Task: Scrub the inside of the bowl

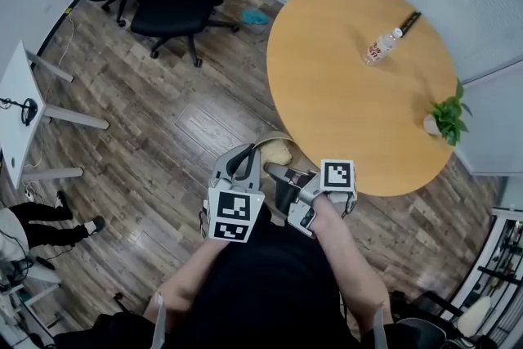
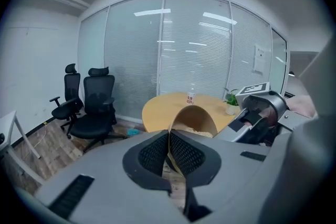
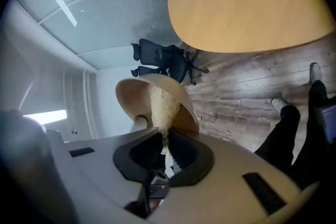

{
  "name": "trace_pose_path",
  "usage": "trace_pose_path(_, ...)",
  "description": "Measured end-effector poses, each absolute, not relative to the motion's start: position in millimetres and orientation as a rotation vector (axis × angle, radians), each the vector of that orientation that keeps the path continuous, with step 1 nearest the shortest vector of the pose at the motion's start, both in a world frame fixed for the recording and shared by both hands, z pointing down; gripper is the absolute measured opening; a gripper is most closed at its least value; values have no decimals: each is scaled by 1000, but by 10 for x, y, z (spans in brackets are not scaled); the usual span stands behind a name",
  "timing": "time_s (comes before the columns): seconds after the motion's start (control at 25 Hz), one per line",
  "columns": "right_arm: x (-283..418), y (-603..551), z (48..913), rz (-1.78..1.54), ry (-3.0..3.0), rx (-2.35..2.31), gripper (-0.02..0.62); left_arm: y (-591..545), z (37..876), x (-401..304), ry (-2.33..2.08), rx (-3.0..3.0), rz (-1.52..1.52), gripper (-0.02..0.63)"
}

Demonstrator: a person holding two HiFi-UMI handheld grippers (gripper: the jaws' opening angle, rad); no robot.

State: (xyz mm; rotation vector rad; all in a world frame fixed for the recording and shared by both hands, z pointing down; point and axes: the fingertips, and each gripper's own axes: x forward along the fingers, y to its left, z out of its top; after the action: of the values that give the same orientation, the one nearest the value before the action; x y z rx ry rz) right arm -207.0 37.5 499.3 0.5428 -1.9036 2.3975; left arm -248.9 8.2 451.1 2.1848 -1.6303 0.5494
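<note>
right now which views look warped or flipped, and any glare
Left gripper view: fisheye bend, dark corners, ceiling lights mirrored on the glass wall. Right gripper view: scene tipped over, round table at the top. Head view: evenly lit, sharp.

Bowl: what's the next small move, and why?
Probably sweep the right tongs, shut on the scrub pad, a short way round the inner wall of the bowl. The pad already lies against the inside, and the left tongs clamp the rim, so the bowl looks steadied.
</note>
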Motion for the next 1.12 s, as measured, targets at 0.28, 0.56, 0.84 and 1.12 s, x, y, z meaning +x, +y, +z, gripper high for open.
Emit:
trace_pose_path(0.28,-1957,195,4980,1801,-2141,775,40,113,4548,-2325,-1558,2218,572,23)
trace_pose_path(0.56,-1985,388,5088,317,-2237,464,40,155,4646,-2363,-1497,2166,543,25)
trace_pose_path(0.84,-1829,314,5068,-894,-1788,244,40,221,4789,-2362,-1443,2108,605,25)
trace_pose_path(1.12,-1836,327,5072,-1374,-1573,201,40,281,4820,-2273,-1297,2115,593,25)
